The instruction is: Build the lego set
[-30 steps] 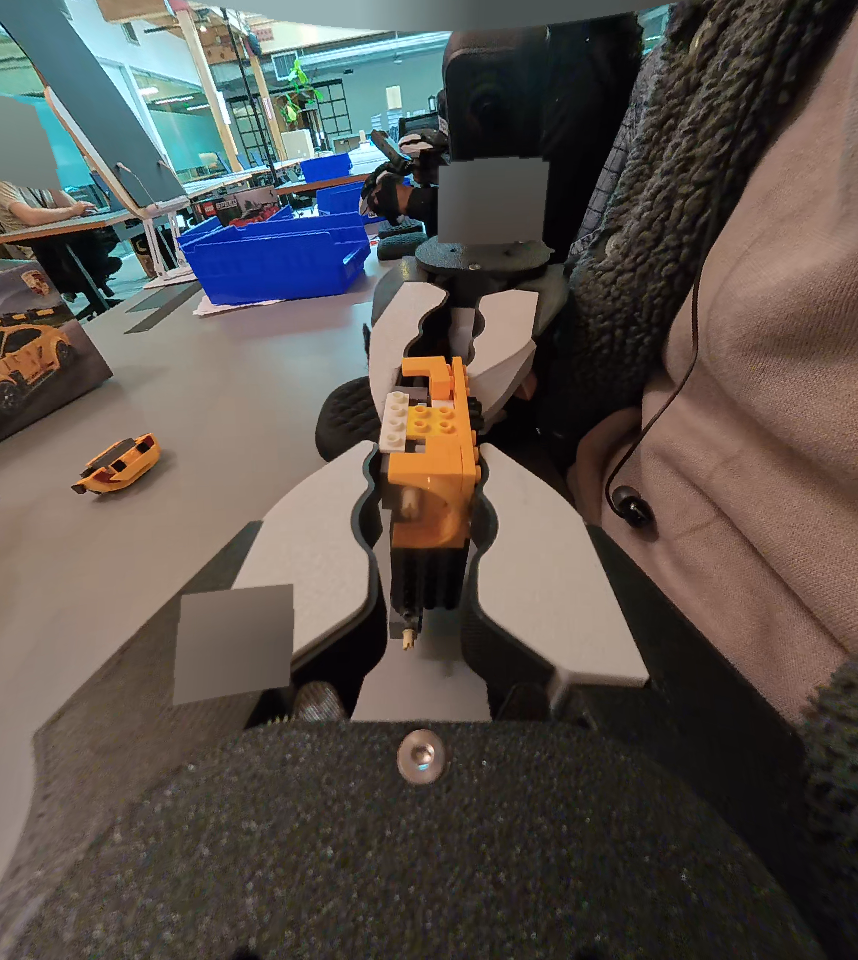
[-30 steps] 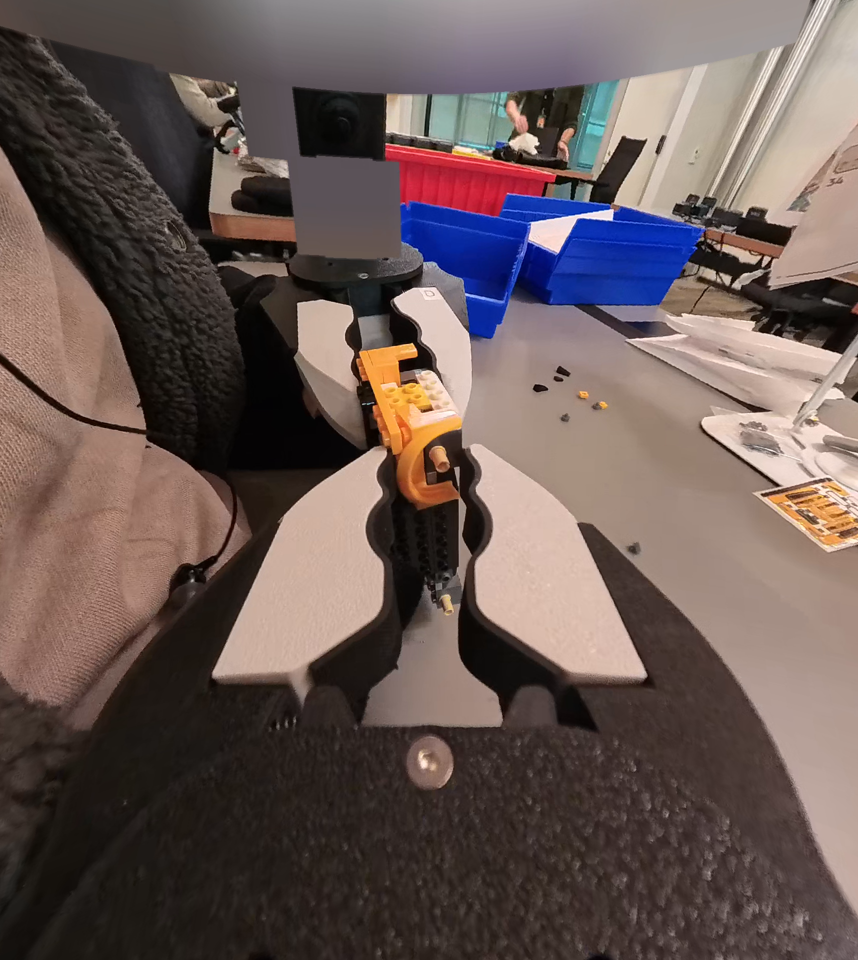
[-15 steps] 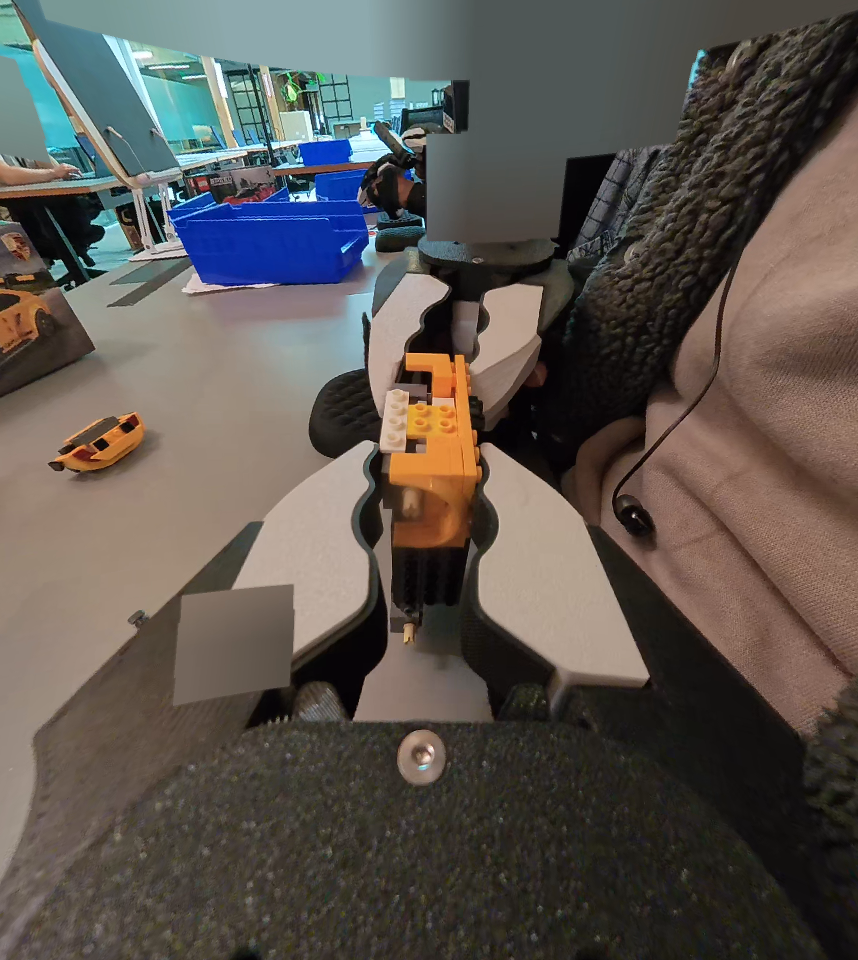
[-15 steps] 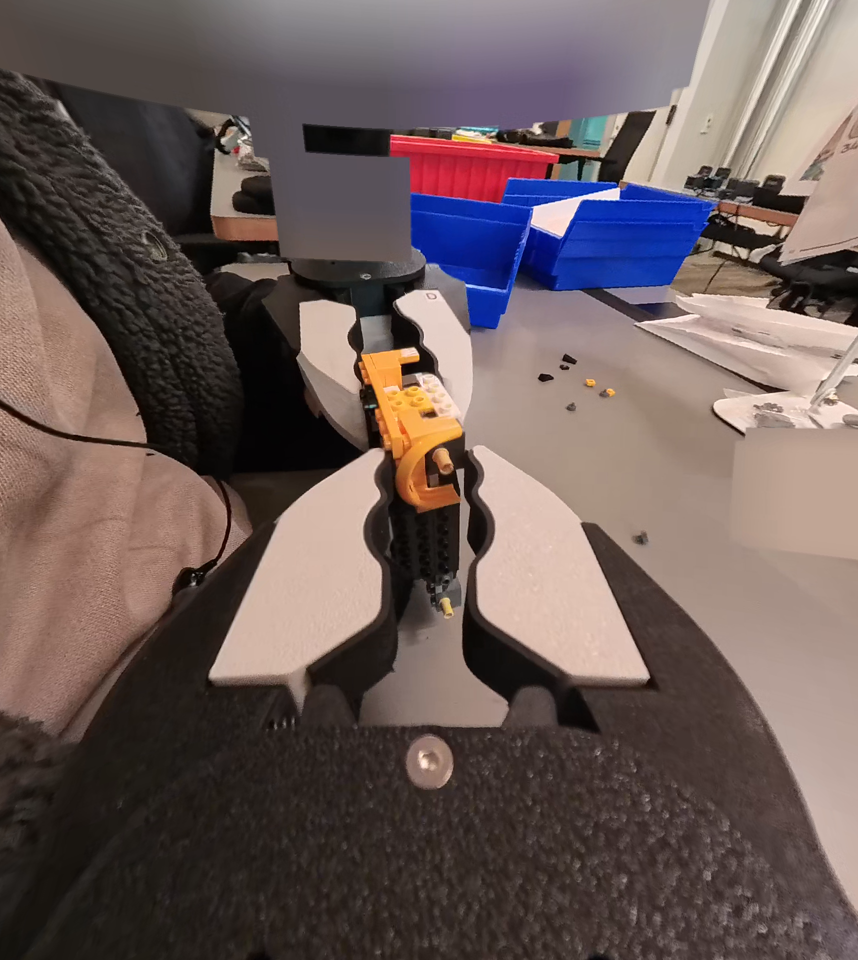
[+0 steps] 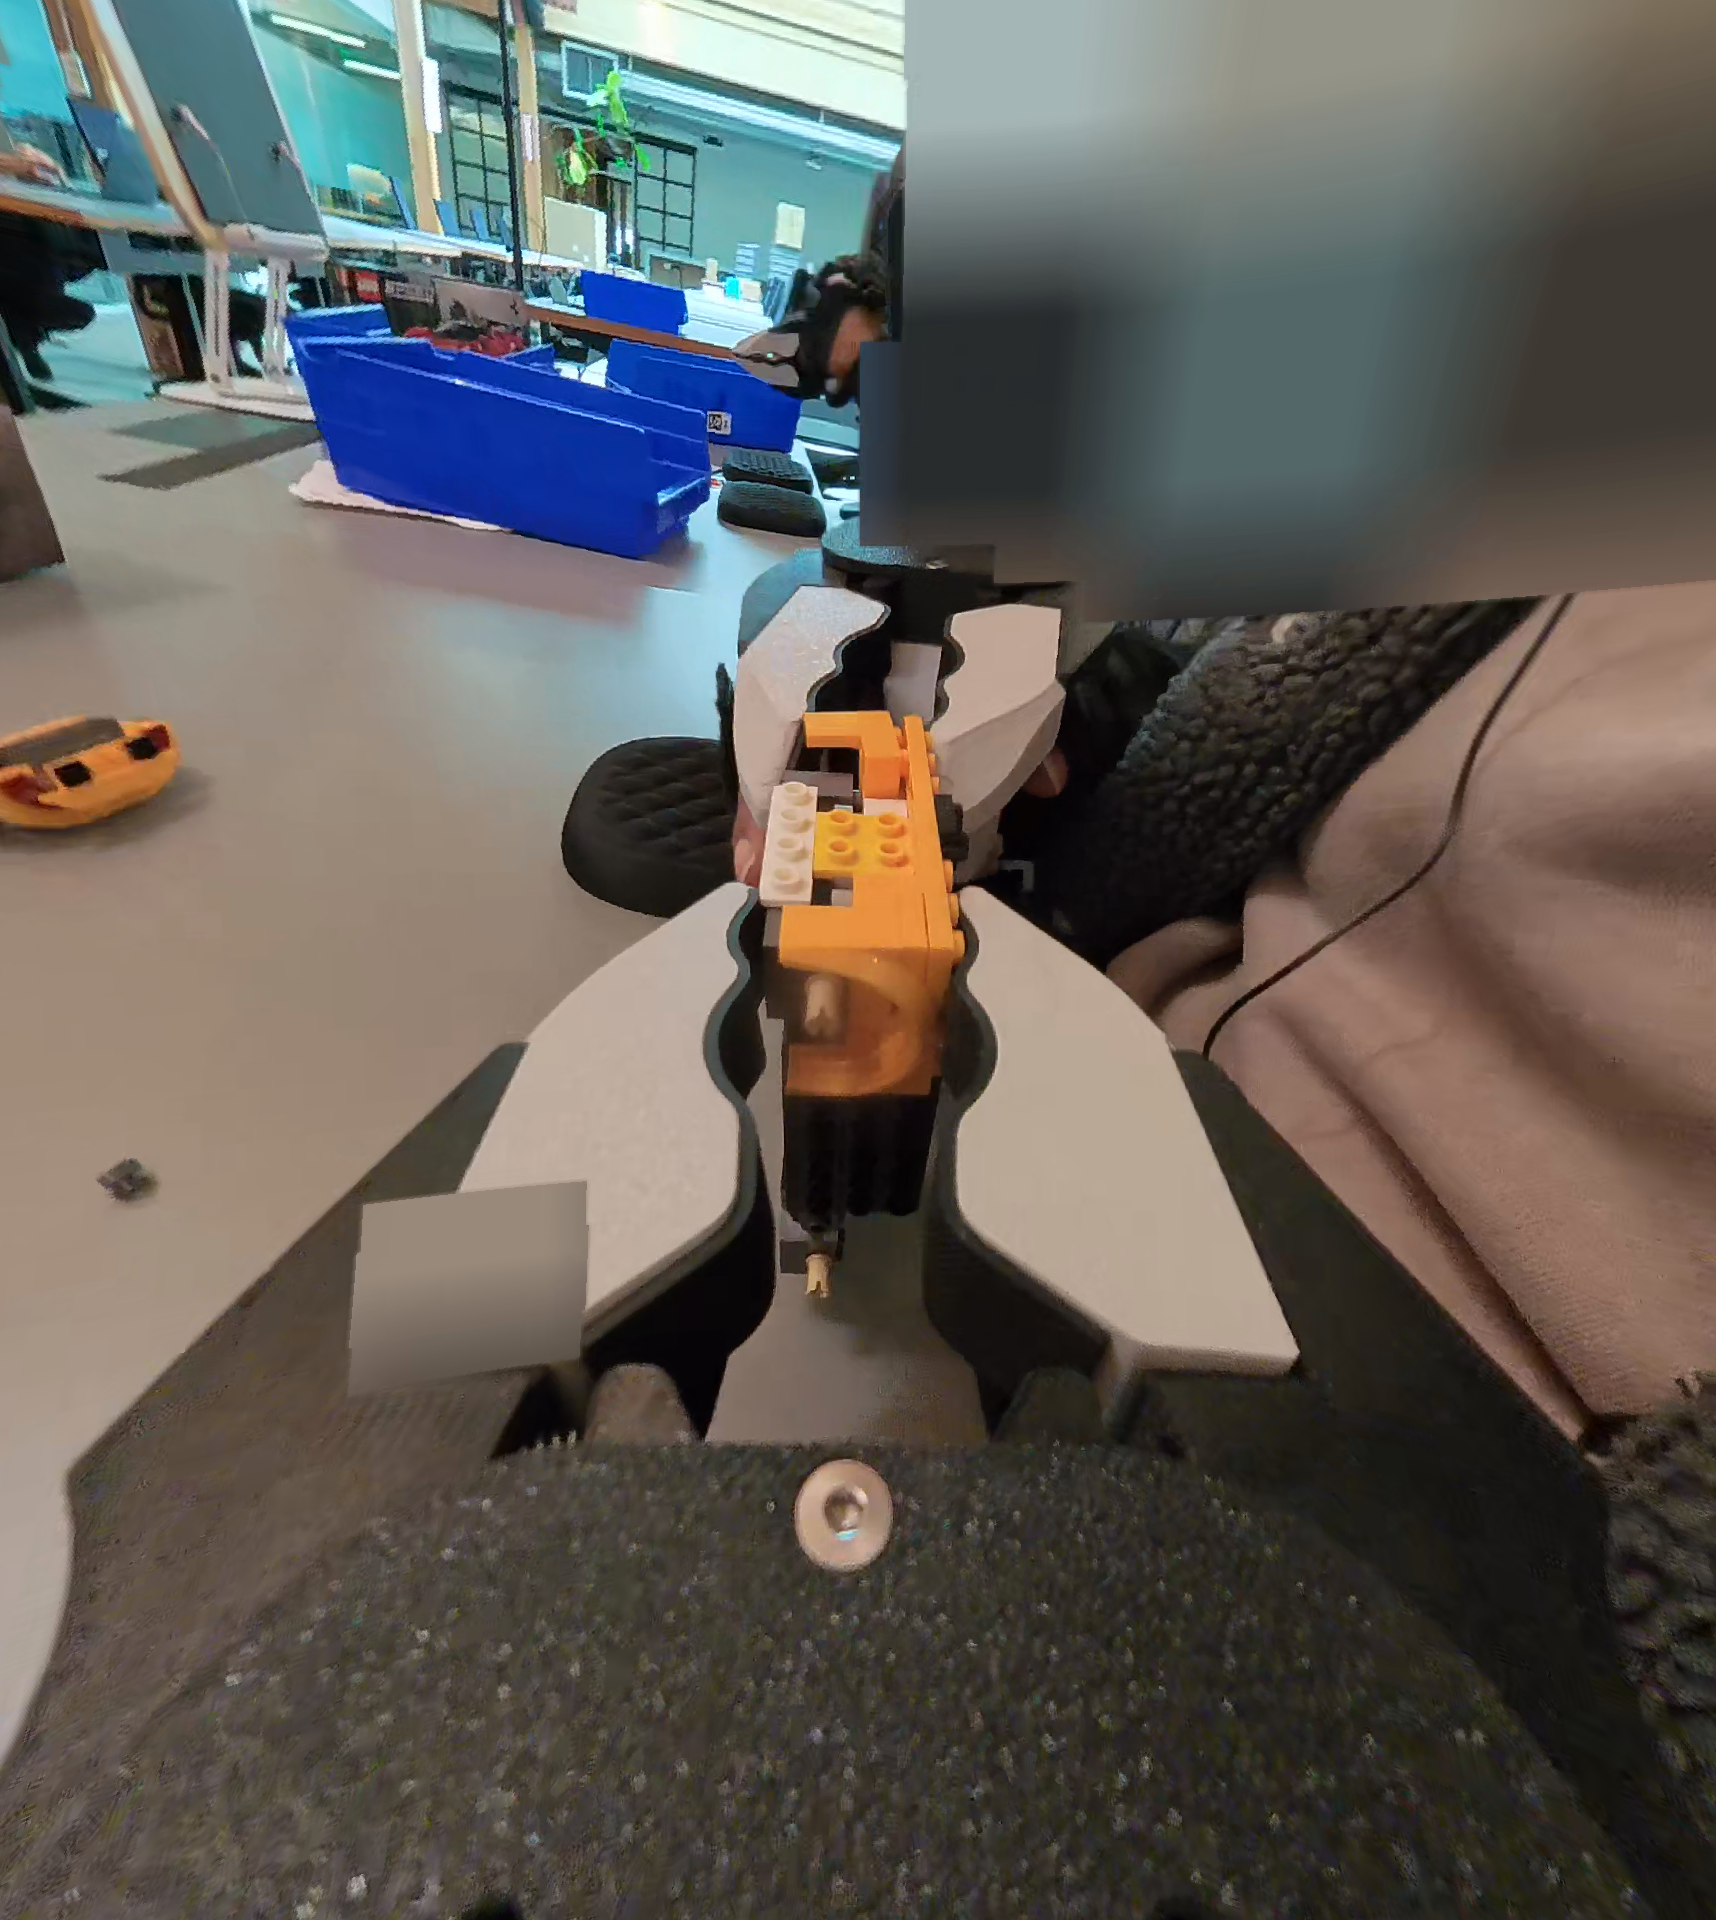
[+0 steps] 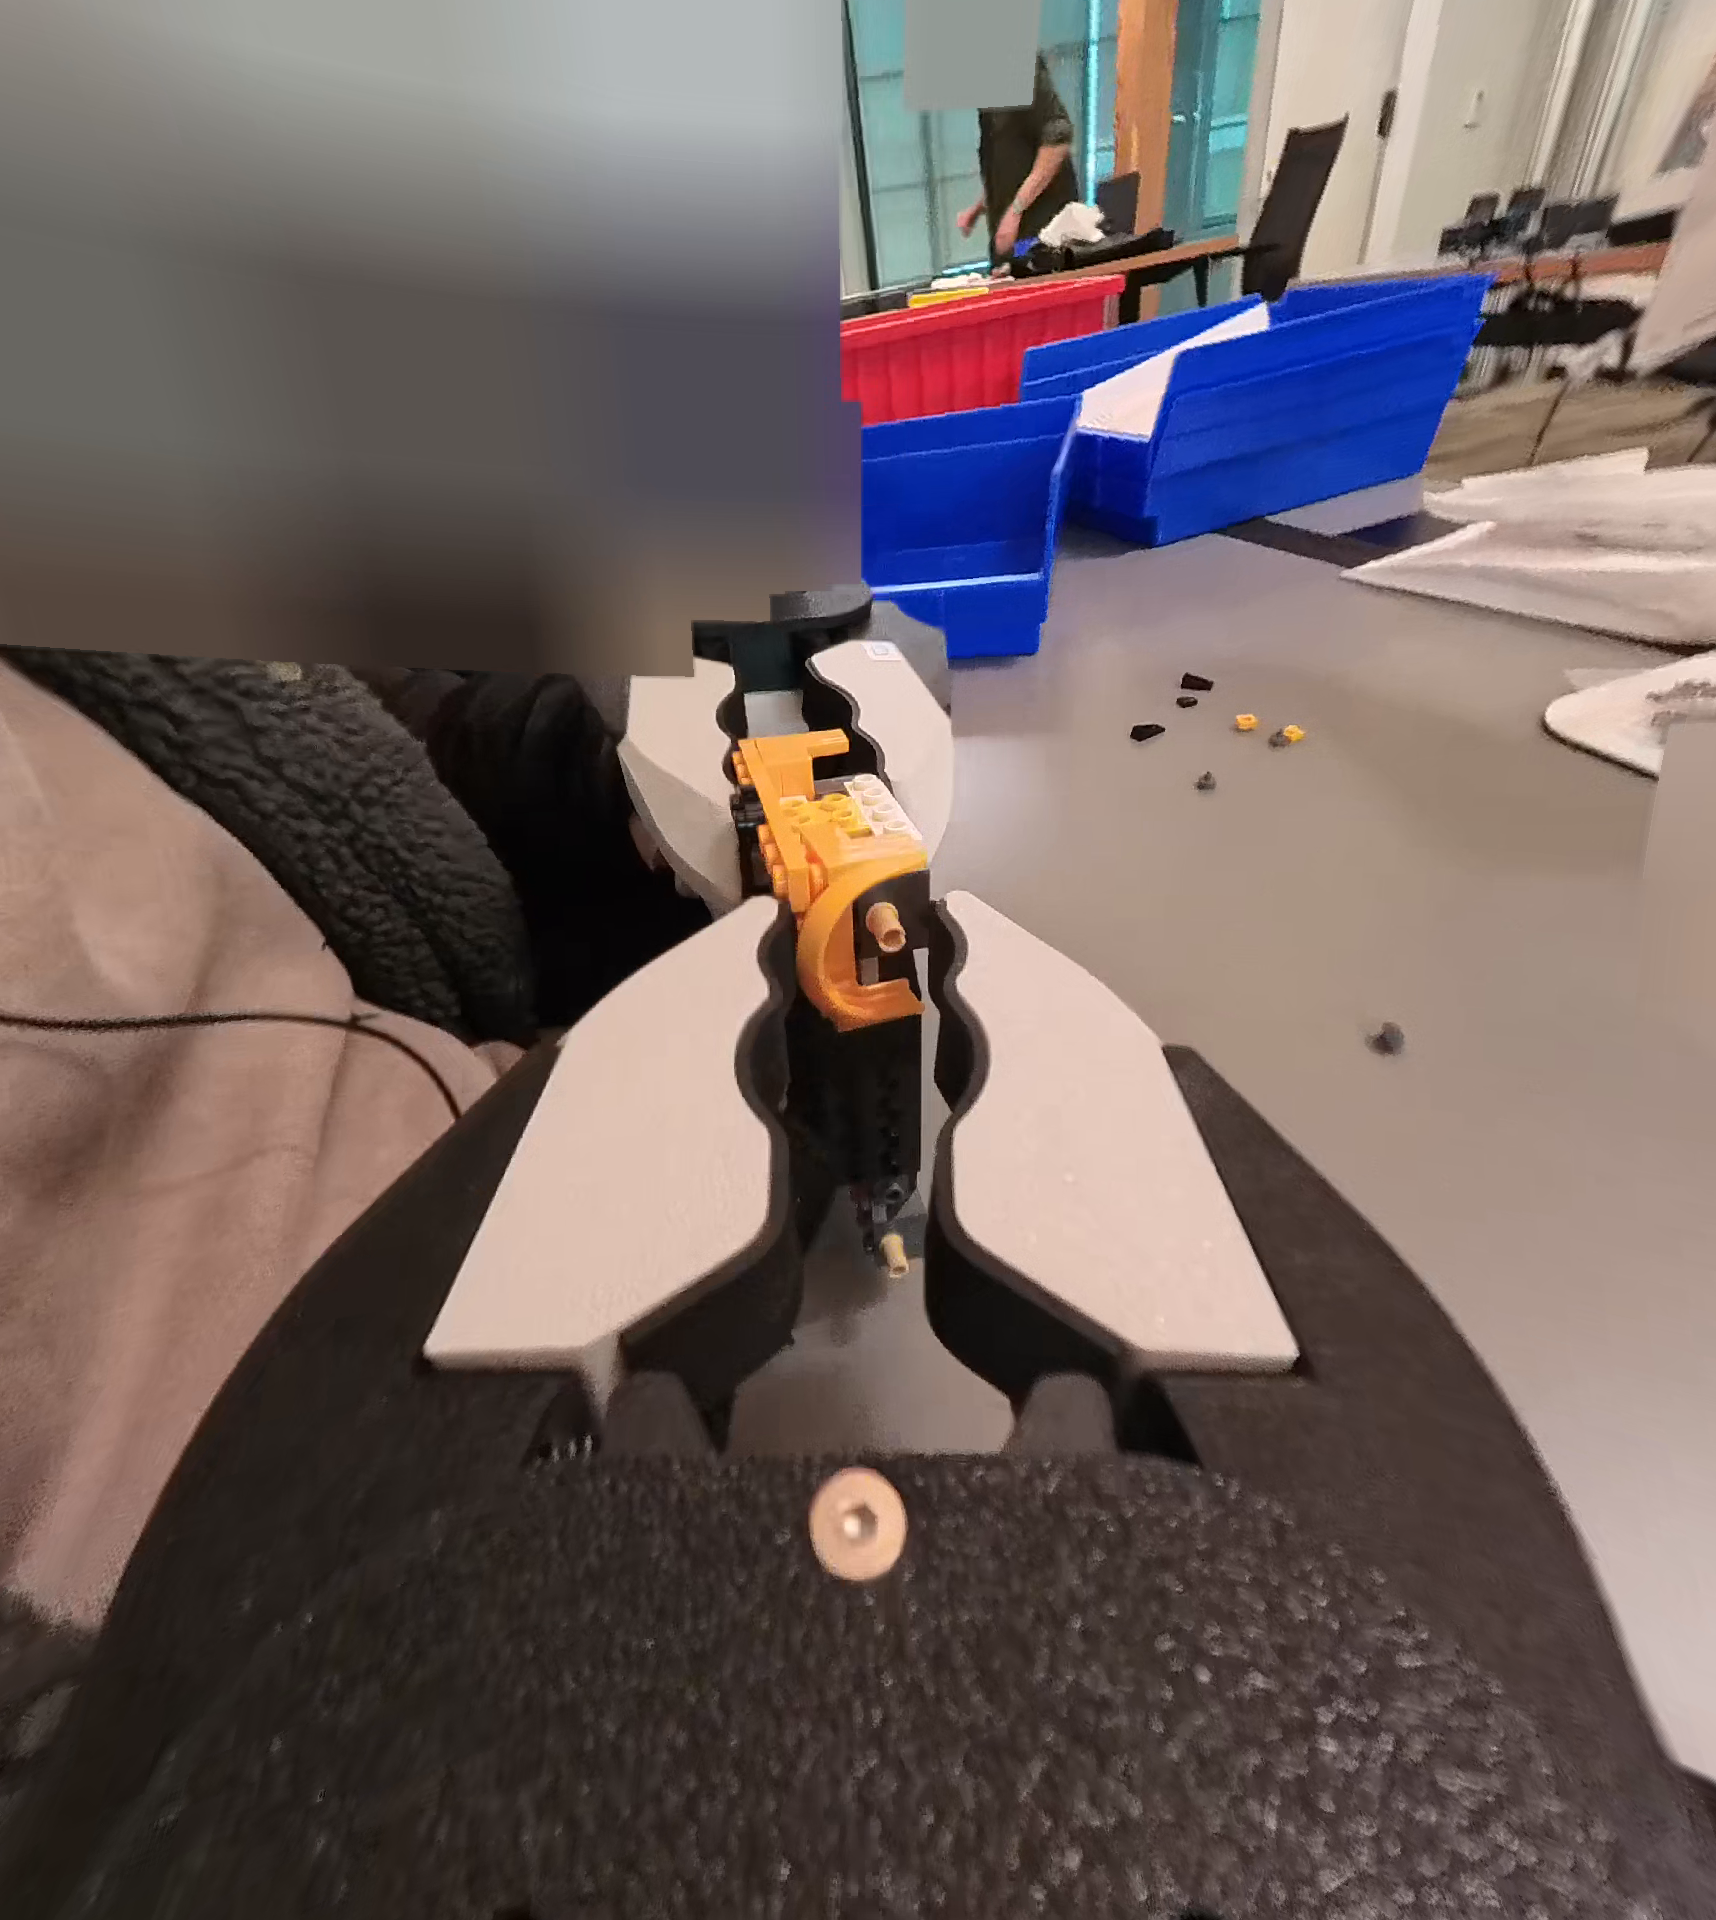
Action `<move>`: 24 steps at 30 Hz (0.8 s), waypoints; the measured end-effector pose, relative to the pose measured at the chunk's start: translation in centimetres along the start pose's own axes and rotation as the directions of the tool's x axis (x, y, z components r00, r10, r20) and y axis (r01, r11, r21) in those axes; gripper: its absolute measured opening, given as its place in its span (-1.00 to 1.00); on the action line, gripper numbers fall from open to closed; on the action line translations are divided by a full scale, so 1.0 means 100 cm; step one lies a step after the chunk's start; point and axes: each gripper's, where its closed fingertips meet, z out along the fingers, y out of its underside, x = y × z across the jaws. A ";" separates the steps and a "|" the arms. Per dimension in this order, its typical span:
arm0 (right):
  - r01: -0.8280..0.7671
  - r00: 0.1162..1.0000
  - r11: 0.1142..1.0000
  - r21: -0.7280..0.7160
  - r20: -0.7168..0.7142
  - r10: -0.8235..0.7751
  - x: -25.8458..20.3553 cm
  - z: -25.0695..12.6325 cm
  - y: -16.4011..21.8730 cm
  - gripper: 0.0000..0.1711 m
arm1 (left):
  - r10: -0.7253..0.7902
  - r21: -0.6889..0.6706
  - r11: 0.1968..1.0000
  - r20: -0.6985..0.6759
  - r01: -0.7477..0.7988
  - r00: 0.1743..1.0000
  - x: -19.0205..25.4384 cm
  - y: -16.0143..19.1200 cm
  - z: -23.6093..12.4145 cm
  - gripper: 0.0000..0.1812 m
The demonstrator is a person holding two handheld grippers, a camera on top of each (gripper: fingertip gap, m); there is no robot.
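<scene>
Lego chassis (image 5: 859, 997) clamped between both grippers (tip to tip) — grey table (image 5: 314, 831) alongside.

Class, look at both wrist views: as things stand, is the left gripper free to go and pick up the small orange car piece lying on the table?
Probably not yet. The left gripper is shut on the orange and black lego assembly, which the right gripper also clamps. The table towards the orange car piece is open.

Blue bins (image 5: 511, 457) seen far ahead-left of left claw on grey table (image 5: 262, 935); white paper (image 5: 386, 504) tucked under nearest bin. Blue bins (image 6: 1249, 416) and red bin (image 6: 968, 338) stood ahead-right of right claw, white sheets (image 6: 1602, 551) spread farther right. Beige garment (image 5: 1560, 935) and dark fleece sleeve (image 5: 1238, 769) seen right of left claw, thin black cable (image 5: 1353, 914) draped over garment.
</scene>
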 end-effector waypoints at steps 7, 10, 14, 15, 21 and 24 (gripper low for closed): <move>-0.160 0.986 0.987 -0.030 -0.052 0.158 0.014 0.003 0.000 -0.73 | -0.266 0.031 0.963 -0.002 0.266 0.964 -0.012 -0.002 0.001 -0.66; -0.218 0.973 0.974 -0.053 -0.082 0.214 0.019 0.003 -0.001 -0.73 | -0.403 0.072 0.912 -0.014 0.403 0.915 -0.016 -0.003 0.002 -0.66; -0.244 0.965 0.965 -0.091 -0.120 0.233 0.026 0.002 -0.005 -0.71 | -0.547 0.146 0.822 -0.065 0.550 0.835 -0.020 -0.007 0.002 -0.66; -0.250 0.964 0.963 -0.100 -0.120 0.237 0.026 0.003 -0.006 -0.73 | -0.564 0.161 0.807 -0.072 0.568 0.822 -0.021 -0.008 0.002 -0.65; -0.261 0.956 0.942 -0.210 -0.191 0.222 0.033 0.006 -0.007 -0.74 | -0.630 0.234 0.743 -0.073 0.627 0.773 -0.030 -0.011 -0.001 -0.65; -0.234 0.959 0.930 -0.284 -0.225 0.173 0.037 0.008 -0.012 -0.74 | -0.660 0.293 0.698 -0.090 0.653 0.746 -0.035 -0.015 -0.003 -0.65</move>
